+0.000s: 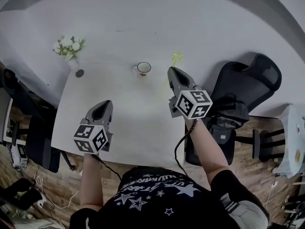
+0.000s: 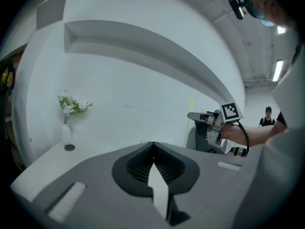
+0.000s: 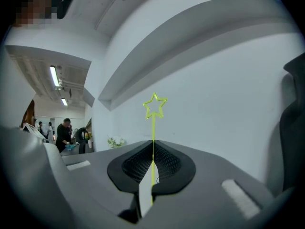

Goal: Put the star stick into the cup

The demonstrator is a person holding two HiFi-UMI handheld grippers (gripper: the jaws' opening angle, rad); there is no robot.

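Grey right gripper [image 3: 152, 148] clenches a thin yellow-green star stick [image 3: 153, 128] low on its stem, star upward, right of the small round cup [image 1: 144, 68] on the white table [image 1: 124, 123]. The stick is probably light, bendy and slippery. The left gripper [image 2: 152, 147] is closed and empty.

- My right gripper [image 3: 153, 147] is grey with black-and-white square markers, and its jaws are lined with black ribbed pads.
- My left gripper [image 2: 153, 146] has the same grey, black and markers.
- The star stick [image 3: 155, 107] is bright yellow-green.
- The cup [image 1: 144, 68] is white with a dark rim.
- The surface [image 1: 128, 120] is white.
- The flowers [image 1: 69, 46], far left, are white with green leaves.
- The chair [image 1: 248, 87], right, is black.
- My shirt [image 1: 152, 194] is black with white stars.
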